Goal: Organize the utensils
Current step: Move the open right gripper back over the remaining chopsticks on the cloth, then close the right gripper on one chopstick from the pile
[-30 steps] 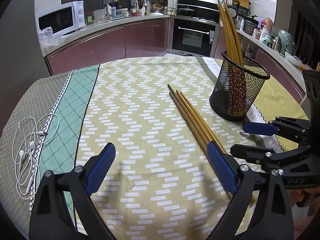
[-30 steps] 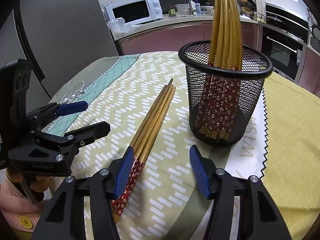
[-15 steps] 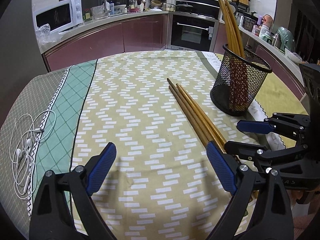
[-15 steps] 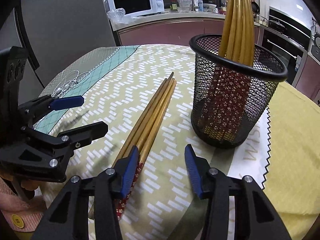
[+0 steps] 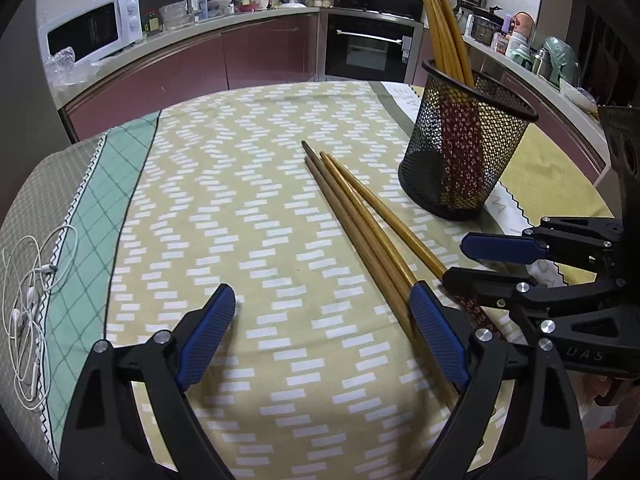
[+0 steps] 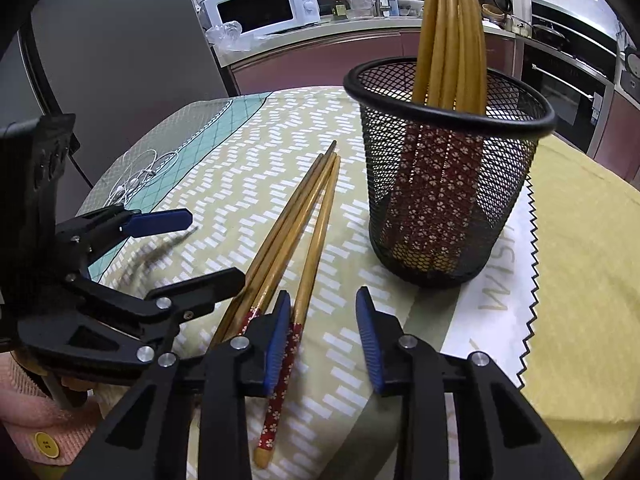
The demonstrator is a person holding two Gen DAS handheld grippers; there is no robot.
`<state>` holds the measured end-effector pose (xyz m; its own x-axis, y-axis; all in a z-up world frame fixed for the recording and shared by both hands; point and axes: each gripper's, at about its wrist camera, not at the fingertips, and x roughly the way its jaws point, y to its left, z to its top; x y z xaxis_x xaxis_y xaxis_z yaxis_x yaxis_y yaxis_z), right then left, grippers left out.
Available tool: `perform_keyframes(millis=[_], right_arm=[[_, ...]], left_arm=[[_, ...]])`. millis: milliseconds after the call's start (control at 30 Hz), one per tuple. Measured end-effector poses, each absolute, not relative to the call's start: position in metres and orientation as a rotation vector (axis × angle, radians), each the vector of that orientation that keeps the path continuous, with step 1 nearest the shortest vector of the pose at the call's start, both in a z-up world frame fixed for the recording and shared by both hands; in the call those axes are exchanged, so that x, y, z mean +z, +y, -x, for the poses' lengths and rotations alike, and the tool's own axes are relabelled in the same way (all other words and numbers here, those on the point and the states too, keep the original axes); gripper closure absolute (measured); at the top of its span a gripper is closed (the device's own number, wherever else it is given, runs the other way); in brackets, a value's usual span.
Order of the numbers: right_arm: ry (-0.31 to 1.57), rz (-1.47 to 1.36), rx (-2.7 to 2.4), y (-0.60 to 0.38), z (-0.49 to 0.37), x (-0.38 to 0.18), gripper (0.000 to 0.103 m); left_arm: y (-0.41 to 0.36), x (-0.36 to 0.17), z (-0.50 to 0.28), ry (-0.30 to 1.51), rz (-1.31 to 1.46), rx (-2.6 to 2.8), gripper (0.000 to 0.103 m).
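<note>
Several wooden chopsticks (image 5: 360,220) with red flowered ends lie on the patterned tablecloth, left of a black mesh holder (image 5: 468,152) that has more chopsticks standing in it. In the right wrist view one chopstick (image 6: 316,240) has split off from the bundle (image 6: 280,232). It lies between the closing jaws of my right gripper (image 6: 323,336), against the left pad, while the right pad stands clear of it. My left gripper (image 5: 322,336) is wide and closing slightly, with only cloth between its jaws. Its right finger (image 5: 438,336) rests beside the bundle. The holder (image 6: 448,184) stands just beyond.
White earphones (image 5: 28,300) lie at the table's left edge. A white zigzag-edged mat (image 6: 500,300) sits under the holder, on a yellow cloth (image 6: 580,260). A pink sleeve (image 6: 24,420) shows at lower left. Behind the table are a kitchen counter and microwave (image 5: 96,28).
The right jaws have narrowed, and one chopstick has swung away from the bundle and now lies between them. The left gripper has come a little forward and down beside the bundle.
</note>
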<state>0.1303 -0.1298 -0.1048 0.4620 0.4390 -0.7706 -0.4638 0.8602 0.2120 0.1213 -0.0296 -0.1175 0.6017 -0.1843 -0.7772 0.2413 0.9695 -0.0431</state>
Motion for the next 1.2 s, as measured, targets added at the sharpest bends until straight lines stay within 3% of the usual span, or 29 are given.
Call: perform_keyframes(millis=[133, 433, 933, 1100, 1200], right_arm=[[0.939, 0.024, 0.559, -0.135, -0.131, -0.104, 0.072], [0.935, 0.059, 0.55, -0.129, -0.13, -0.104, 0.072], [0.928, 0.092, 0.537, -0.117, -0.135, -0.105, 0.073], [0.928, 0.094, 0.533, -0.117, -0.137, -0.104, 0.073], [0.928, 0.102, 0.527, -0.114, -0.139, -0.104, 0.074]], left_arm=[[-0.028, -0.122, -0.124, 0.907, -0.055, -0.241, 0.019], [-0.025, -0.12, -0.126, 0.908, -0.059, -0.244, 0.036], [-0.031, -0.12, -0.14, 0.918, -0.048, -0.26, 0.036], [-0.031, -0.12, -0.144, 0.92, -0.06, -0.252, 0.044], [-0.033, -0.119, -0.145, 0.921, -0.066, -0.271, 0.053]])
